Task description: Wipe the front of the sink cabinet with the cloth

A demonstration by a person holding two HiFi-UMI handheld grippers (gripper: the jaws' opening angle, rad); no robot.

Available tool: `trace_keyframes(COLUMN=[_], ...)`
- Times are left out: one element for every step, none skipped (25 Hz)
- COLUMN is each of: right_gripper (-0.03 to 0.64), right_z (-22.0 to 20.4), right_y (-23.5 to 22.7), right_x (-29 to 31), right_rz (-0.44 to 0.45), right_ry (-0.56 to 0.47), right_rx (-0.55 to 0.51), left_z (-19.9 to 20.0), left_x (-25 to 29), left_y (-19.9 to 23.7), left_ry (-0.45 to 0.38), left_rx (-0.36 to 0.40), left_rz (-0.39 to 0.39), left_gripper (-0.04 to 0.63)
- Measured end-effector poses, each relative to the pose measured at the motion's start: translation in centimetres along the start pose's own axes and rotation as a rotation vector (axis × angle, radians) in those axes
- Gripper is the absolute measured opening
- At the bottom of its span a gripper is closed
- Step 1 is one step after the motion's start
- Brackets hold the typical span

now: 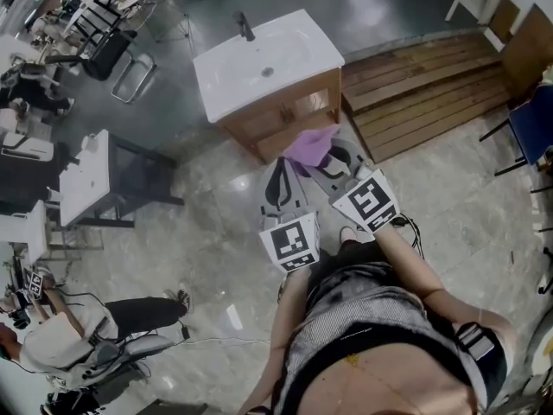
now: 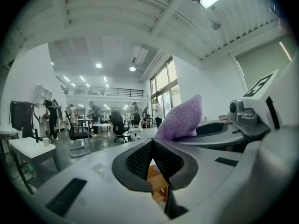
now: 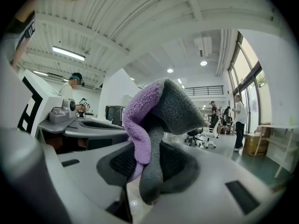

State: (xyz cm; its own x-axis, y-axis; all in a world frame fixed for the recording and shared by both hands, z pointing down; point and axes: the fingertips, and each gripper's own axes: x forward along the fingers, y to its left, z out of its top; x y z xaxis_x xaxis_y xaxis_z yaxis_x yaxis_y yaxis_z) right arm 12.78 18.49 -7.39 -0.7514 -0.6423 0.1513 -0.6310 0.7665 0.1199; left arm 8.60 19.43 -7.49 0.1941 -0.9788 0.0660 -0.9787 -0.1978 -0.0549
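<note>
Slatted wooden platform [image 1: 428, 89] — perhaps a pallet, blue chair [image 1: 534, 126], seated person [image 1: 65, 340]

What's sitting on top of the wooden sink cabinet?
A white basin with a dark faucet. The purple cloth, in the right gripper, hides part of the cabinet front.

My left gripper [image 1: 278, 182] and right gripper [image 1: 335, 161] are pale grey shells with black mesh pads [image 2: 138, 160] at the jaws; each carries a white cube [image 1: 289, 242] printed with black square markers; a thin black cable [image 1: 415, 229] loops beside the right one. The person's top [image 1: 363, 305] is finely striped grey and white.
</note>
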Motion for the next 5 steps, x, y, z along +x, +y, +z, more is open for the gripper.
trace_keyframes(right_gripper=[0.172, 0.172, 0.172, 0.172, 0.172], right_z=[-0.13, -0.28, -0.4, -0.51, -0.6], right_y=[-0.02, -0.07, -0.15, -0.24, -0.33], right_x=[-0.01, 0.0, 0.02, 0.05, 0.08], right_rz=[0.001, 0.002, 0.003, 0.004, 0.005], right_ry=[0.002, 0.005, 0.006, 0.008, 0.009], right_rx=[0.001, 0.001, 0.002, 0.002, 0.002], left_z=[-0.13, -0.27, -0.38, -0.46, -0.53], left_x=[0.03, 0.08, 0.16, 0.25, 0.34], left_y=[-0.05, -0.1, -0.14, -0.18, -0.22], left_ry=[0.003, 0.005, 0.007, 0.008, 0.009], left_rx=[0.0, -0.001, -0.002, -0.002, -0.002], left_rz=[0.0, 0.0, 0.0, 0.0, 0.001], left_gripper=[0.006, 0.006, 0.006, 0.006, 0.006])
